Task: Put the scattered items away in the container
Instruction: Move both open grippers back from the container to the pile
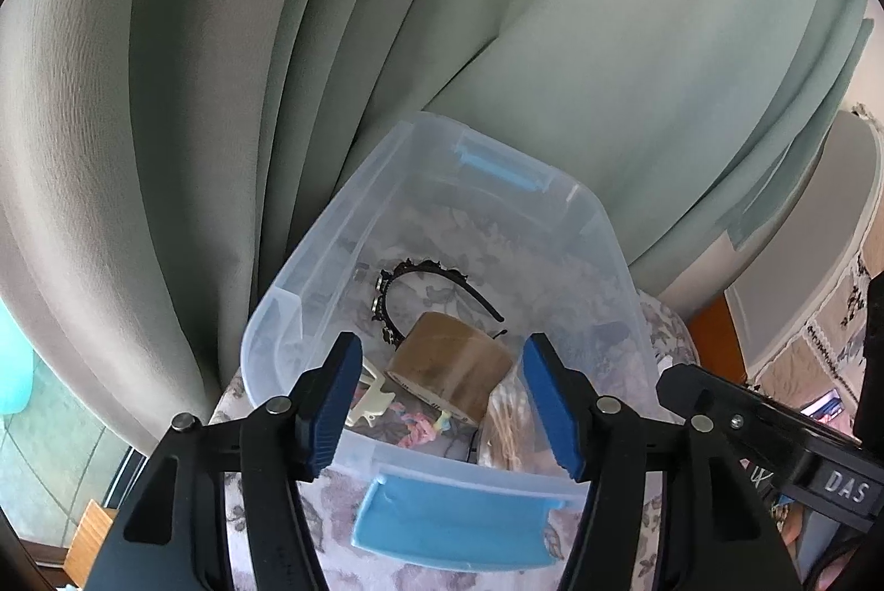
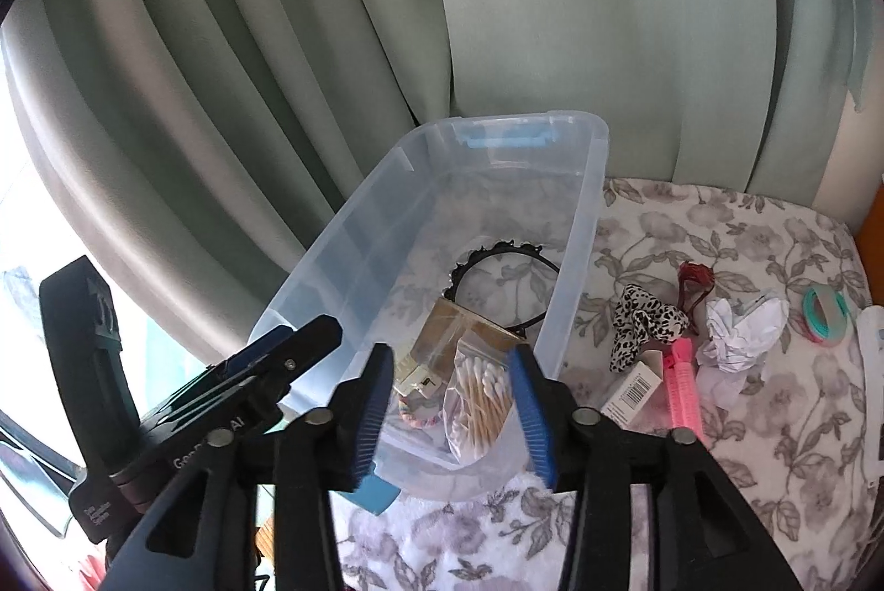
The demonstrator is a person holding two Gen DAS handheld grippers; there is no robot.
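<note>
A clear plastic container with blue latches stands on a floral cloth. In it lie a black headband, a brown tape roll, a white clip, a coloured hair tie and a bag of cotton swabs. My left gripper hangs open over the container's near end with nothing between its fingers. My right gripper is open too. The swab bag lies between and below its pads, which do not press on it.
On the cloth right of the container lie a leopard scrunchie, a red hair claw, crumpled paper, a pink comb, a small barcoded box and a teal ring. Grey-green curtains hang close behind.
</note>
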